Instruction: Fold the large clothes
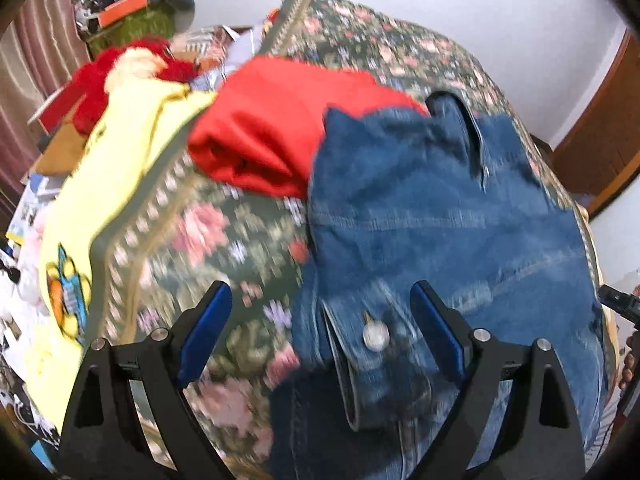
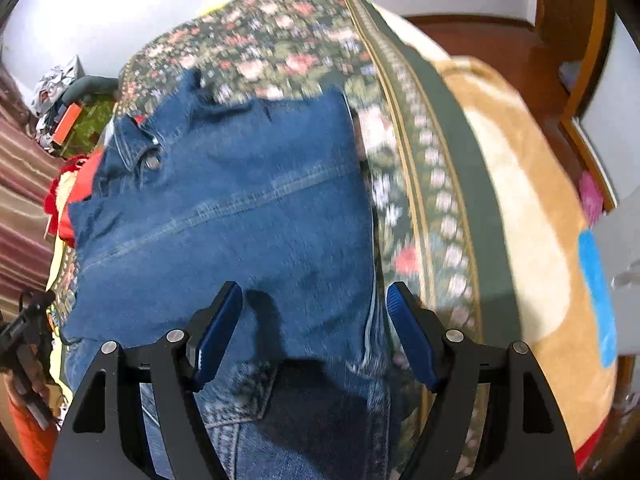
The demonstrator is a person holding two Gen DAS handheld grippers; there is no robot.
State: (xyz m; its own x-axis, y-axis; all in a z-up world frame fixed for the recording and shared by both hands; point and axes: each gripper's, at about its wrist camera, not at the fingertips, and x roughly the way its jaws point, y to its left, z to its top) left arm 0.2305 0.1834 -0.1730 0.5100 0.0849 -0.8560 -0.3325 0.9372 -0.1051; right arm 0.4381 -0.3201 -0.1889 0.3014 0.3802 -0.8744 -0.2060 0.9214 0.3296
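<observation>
the denim jacket (image 1: 440,216) lies on the bed (image 1: 224,240), on its floral cover, and looks already partly folded: in the right wrist view it (image 2: 240,216) forms a fairly compact block with the collar and a button at the far left end and a straight edge along the right. the near end is bunched, with a cuff and metal button (image 1: 375,338) lying just in front of the left hand-held gripper (image 1: 322,328). that gripper is released, its blue pads wide apart and nothing between them, hovering over the jacket's near left edge. the right hand-held gripper (image 2: 314,332) is likewise released, poised above the near right part of the denim and casting a shadow on it. beyond the jacket a red garment (image 1: 272,128) sits folded, touching the jacket's far corner, and a yellow garment (image 1: 120,168) lies spread further left, apparently not yet folded. my judgement is that the work is around midway: one piece seems done, the jacket needs a final fold or tidying of the near end, and the yellow piece is left.
</observation>
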